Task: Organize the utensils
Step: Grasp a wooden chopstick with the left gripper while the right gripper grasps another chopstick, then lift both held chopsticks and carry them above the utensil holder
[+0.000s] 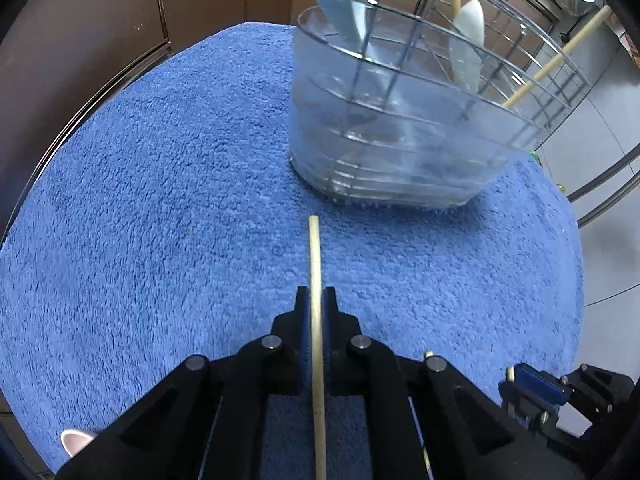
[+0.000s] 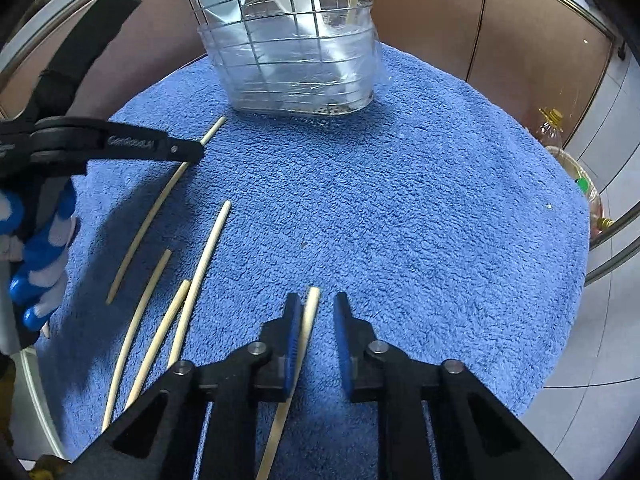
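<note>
My left gripper (image 1: pixel 316 294) is shut on a pale wooden chopstick (image 1: pixel 315 256) that points toward the wire utensil basket (image 1: pixel 400 120). The basket has a clear plastic liner and holds white spoons (image 1: pixel 468 48) and chopsticks. In the right wrist view the left gripper (image 2: pixel 192 152) holds that chopstick (image 2: pixel 160 204) low over the blue towel (image 2: pixel 400 220). My right gripper (image 2: pixel 316 300) is open, with a chopstick (image 2: pixel 308 316) lying between its fingers against the left pad. Several loose chopsticks (image 2: pixel 200 268) lie on the towel to its left. The basket (image 2: pixel 288 48) stands at the far edge.
The blue towel (image 1: pixel 140 200) covers a round table with brown cabinet doors (image 2: pixel 440 12) behind it. Plastic bottles (image 2: pixel 560 136) stand on the floor at the right. A metal rail (image 2: pixel 612 232) runs along the right side.
</note>
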`<state>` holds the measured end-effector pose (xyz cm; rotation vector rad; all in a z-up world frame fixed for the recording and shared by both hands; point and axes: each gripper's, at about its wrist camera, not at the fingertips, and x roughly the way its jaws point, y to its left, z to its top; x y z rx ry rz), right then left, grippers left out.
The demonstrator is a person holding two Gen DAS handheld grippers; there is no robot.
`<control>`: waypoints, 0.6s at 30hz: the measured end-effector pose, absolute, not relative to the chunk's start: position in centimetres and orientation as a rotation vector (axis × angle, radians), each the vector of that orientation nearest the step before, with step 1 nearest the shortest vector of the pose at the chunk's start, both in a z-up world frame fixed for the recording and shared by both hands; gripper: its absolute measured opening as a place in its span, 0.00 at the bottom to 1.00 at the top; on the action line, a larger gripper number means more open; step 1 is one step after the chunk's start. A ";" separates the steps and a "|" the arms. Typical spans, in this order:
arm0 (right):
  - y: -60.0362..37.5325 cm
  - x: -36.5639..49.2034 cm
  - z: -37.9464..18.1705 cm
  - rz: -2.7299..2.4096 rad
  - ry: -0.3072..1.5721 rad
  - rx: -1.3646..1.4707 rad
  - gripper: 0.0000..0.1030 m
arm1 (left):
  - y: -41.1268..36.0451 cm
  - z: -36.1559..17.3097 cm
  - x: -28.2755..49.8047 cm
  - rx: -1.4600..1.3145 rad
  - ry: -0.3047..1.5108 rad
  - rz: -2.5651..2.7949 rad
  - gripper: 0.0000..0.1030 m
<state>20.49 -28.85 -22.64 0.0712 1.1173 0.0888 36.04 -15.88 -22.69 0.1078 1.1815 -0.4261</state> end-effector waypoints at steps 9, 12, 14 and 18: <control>-30.8 19.2 -21.1 0.152 1.033 0.229 0.07 | -13.4 -20.9 32.4 0.036 1.117 -0.462 0.04; -30.9 18.3 -19.5 0.176 0.979 0.257 0.06 | -12.6 -19.6 30.9 0.016 1.067 -0.477 0.04; -31.0 17.8 -18.3 0.190 0.942 0.267 0.06 | -12.1 -18.6 29.8 0.008 1.032 -0.484 0.04; -30.7 16.3 -16.3 0.207 0.878 0.276 0.06 | -10.8 -17.0 27.9 -0.029 0.975 -0.493 0.04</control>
